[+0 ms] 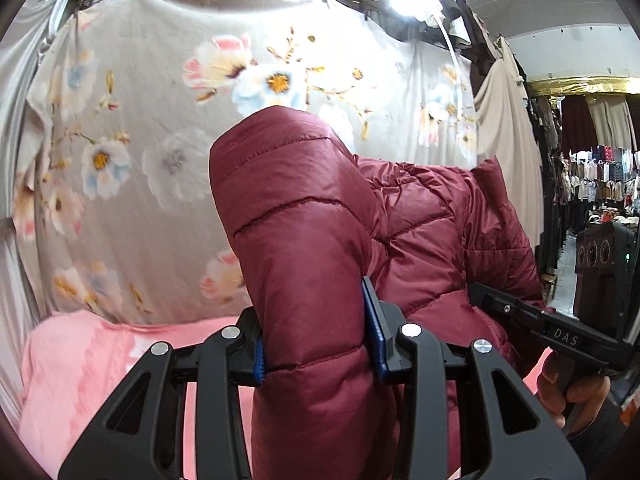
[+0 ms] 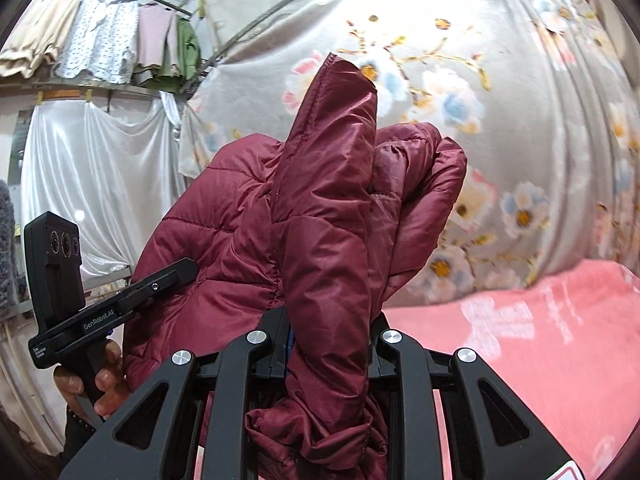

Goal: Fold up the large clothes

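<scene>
A dark red quilted puffer jacket [image 1: 420, 240] is held up in the air above a pink blanket [image 1: 100, 368]. My left gripper [image 1: 318, 344] is shut on a thick padded fold of the jacket, its blue pads [image 1: 374, 328] pressing both sides. My right gripper [image 2: 330, 344] is shut on another fold of the jacket [image 2: 328, 220], which stands up between its fingers. The right gripper also shows in the left wrist view [image 1: 532, 316], at the jacket's right edge. The left gripper shows in the right wrist view [image 2: 160, 284], at the jacket's left edge.
The pink blanket [image 2: 540, 344] covers the surface below. A grey floral sheet [image 1: 160, 140] hangs close behind it. Clothes racks [image 1: 592, 176] fill the shop aisle to the right. White drapes [image 2: 100, 168] and hanging shirts [image 2: 100, 40] are on the left.
</scene>
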### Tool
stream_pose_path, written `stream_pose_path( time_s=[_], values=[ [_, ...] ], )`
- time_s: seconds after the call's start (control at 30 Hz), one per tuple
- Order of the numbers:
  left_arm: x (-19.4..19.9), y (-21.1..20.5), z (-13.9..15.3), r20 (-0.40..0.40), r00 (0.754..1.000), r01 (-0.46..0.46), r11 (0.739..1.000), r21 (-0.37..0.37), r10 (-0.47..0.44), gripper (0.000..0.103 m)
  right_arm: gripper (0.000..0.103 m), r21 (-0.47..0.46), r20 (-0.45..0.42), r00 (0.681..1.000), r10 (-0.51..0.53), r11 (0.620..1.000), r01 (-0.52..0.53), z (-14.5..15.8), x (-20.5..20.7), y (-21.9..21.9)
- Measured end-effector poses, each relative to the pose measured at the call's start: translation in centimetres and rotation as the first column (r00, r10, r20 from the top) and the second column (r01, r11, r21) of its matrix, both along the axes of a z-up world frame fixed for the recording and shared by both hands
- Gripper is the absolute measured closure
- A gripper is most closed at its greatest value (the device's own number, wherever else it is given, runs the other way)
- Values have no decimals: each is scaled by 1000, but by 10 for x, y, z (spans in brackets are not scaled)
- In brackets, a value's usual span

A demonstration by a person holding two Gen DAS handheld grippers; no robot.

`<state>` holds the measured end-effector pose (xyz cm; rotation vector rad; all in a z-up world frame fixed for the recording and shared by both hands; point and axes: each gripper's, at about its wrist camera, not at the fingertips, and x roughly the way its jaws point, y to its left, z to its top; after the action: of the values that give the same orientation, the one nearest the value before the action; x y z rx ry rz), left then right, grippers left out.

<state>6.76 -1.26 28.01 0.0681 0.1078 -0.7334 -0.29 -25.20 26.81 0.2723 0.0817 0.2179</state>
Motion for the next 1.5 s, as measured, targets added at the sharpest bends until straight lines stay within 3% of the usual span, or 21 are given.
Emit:
stream_pose_path(
  time_s=[0.13, 0.23, 0.5, 0.7, 1.07, 1.3, 1.43, 1.5],
  values=[
    [41, 16, -5, -28, 999, -19, 1000, -19, 19, 66, 81, -8, -26, 999, 25, 1000, -25, -7, 46, 12],
    [79, 24, -25, -58, 997, -48, 999, -15, 47, 66, 81, -7, -72, 997, 39, 999, -40, -29, 93, 19],
    [186, 14, -110, -203, 975, -86, 996, 31, 91, 66, 81, 30, -232, 972, 38, 999, -32, -112, 198, 20],
    [244, -1, -188, -341, 933, -98, 993, 62, 114, 66, 81, 66, -365, 930, 41, 998, -18, -187, 251, 6],
    [298, -21, -289, -478, 866, -85, 986, 141, 144, 66, 81, 77, -515, 857, 21, 997, 22, -274, 296, -4],
    [305, -15, -307, -497, 852, -103, 984, 144, 162, 63, 76, 94, -536, 844, 10, 994, 47, -298, 299, -9],
    [307, -17, -314, -504, 837, -135, 973, 185, 212, 50, 63, 125, -557, 831, 3, 989, 80, -303, 299, -16],
    [306, -14, -313, -512, 811, -193, 956, 221, 282, 34, 51, 123, -568, 822, -23, 986, 112, -300, 294, -18]
  ],
)
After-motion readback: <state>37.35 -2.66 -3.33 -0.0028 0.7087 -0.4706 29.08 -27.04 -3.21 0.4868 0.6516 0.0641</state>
